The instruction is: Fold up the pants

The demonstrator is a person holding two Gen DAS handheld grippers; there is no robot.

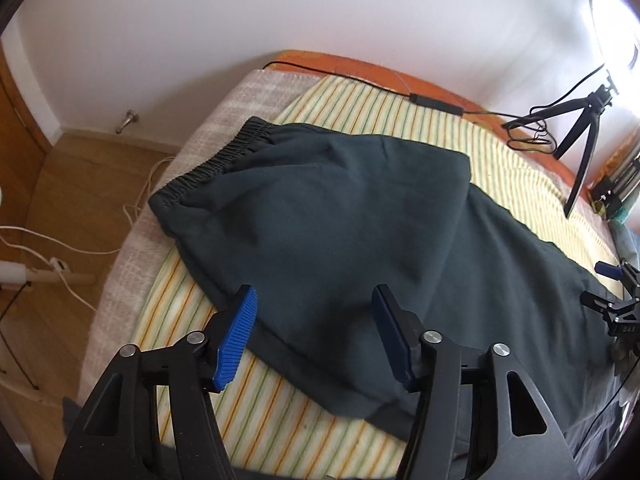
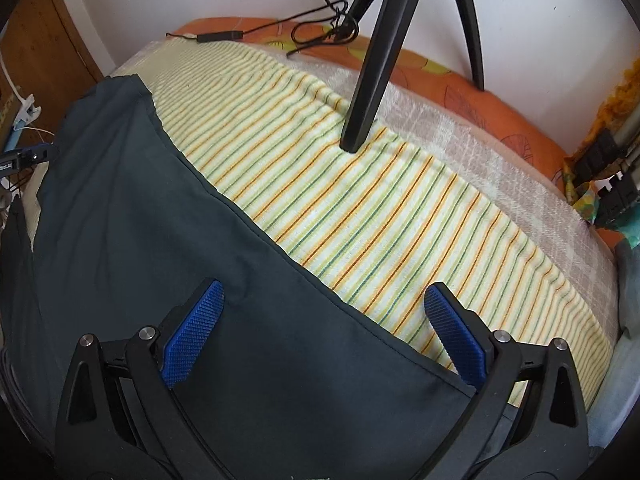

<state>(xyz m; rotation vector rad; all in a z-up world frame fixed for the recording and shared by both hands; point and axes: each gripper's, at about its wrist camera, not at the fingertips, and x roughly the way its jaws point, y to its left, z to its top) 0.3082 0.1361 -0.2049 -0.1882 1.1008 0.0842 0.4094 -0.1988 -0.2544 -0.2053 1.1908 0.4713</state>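
Striped sheet (image 2: 400,216) on bed, dark pants (image 1: 320,216) beneath 2 tongs, left gripper (image 1: 314,320) open over folded part, right gripper (image 2: 324,312) open straddling pants edge, tripod (image 2: 372,60) beyond

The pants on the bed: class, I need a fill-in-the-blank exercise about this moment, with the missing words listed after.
1. The dark pants lie on a ______ sheet.
2. The elastic ______ of the pants is at the end near the wooden floor.
3. The jaws of the left gripper and the right gripper both stand ______.
4. A black ______ stands on the bed.

Missing words: striped; waistband; open; tripod
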